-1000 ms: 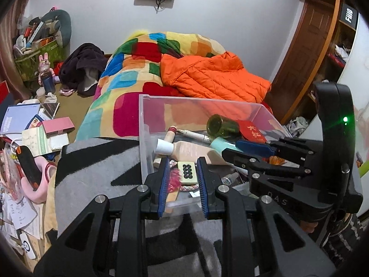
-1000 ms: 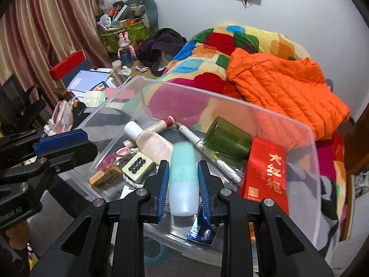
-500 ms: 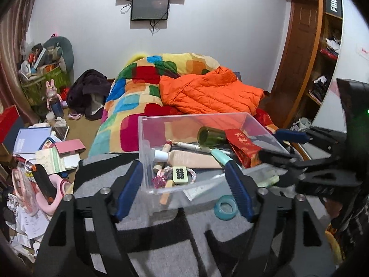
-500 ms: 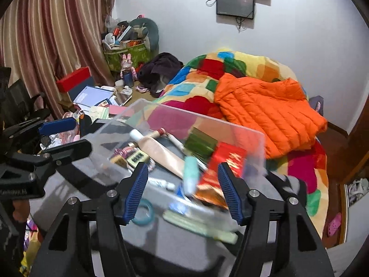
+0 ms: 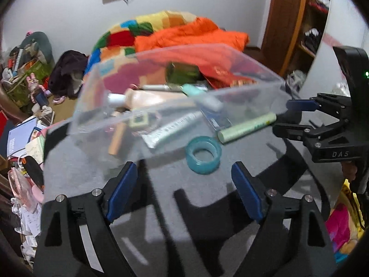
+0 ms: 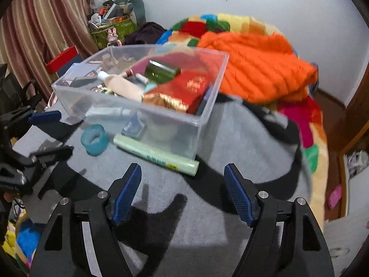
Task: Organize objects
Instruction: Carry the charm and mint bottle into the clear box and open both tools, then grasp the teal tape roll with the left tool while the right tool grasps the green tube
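A clear plastic box stands on a grey and black blanket and holds a green bottle, a red packet, a beige tube and other small items. A teal tape ring and a pale green tube lie on the blanket beside the box. My left gripper is open and empty, in front of the ring. My right gripper is open and empty, in front of the green tube.
A bed with a patchwork quilt and an orange jacket lies behind the box. Clutter of books and papers covers the floor at left. A wooden cabinet stands at right, a curtain at left.
Both grippers have opened, let go of the items in the box, and pulled back from it. The views now look down on the blanket in front of the box.
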`<control>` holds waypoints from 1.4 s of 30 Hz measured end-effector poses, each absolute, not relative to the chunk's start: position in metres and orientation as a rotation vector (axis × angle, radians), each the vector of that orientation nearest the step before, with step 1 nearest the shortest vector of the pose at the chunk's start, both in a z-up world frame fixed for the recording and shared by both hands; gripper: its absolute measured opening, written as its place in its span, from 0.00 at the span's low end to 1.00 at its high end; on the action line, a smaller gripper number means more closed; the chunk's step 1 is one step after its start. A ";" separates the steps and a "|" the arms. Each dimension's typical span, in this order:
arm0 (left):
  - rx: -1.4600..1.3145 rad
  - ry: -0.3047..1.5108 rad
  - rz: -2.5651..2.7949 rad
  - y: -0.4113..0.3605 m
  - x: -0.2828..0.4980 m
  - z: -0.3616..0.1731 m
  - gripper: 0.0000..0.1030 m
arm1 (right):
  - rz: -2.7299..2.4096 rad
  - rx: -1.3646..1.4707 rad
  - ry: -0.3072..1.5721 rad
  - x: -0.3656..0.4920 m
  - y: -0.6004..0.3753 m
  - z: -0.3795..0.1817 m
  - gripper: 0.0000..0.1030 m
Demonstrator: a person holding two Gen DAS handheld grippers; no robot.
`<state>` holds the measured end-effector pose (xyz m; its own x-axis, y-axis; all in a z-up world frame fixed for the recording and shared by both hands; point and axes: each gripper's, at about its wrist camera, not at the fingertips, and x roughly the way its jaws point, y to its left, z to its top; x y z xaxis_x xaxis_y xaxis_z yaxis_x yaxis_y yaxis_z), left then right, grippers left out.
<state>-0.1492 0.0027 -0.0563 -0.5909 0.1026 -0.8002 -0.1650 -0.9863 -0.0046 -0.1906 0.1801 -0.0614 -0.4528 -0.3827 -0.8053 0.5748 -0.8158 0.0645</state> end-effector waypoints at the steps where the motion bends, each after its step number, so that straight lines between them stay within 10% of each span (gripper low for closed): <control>1: -1.352 0.117 2.664 0.006 -0.153 -0.059 0.82 | -2.243 1.187 0.272 -0.192 0.179 -0.066 0.69; 8: -1.424 0.216 2.631 0.020 -0.175 -0.072 0.75 | -2.230 1.188 0.261 -0.200 0.169 -0.075 0.51; 17: -1.444 0.148 2.586 0.014 -0.178 -0.080 0.38 | -2.093 1.178 0.280 -0.173 0.173 -0.076 0.23; 34: -1.347 0.124 2.607 0.000 -0.126 -0.067 0.37 | -2.027 1.149 0.432 -0.174 0.124 -0.078 0.34; 42: -1.257 0.027 2.657 -0.011 -0.115 -0.050 0.37 | -2.042 1.071 0.455 -0.140 0.126 -0.071 0.14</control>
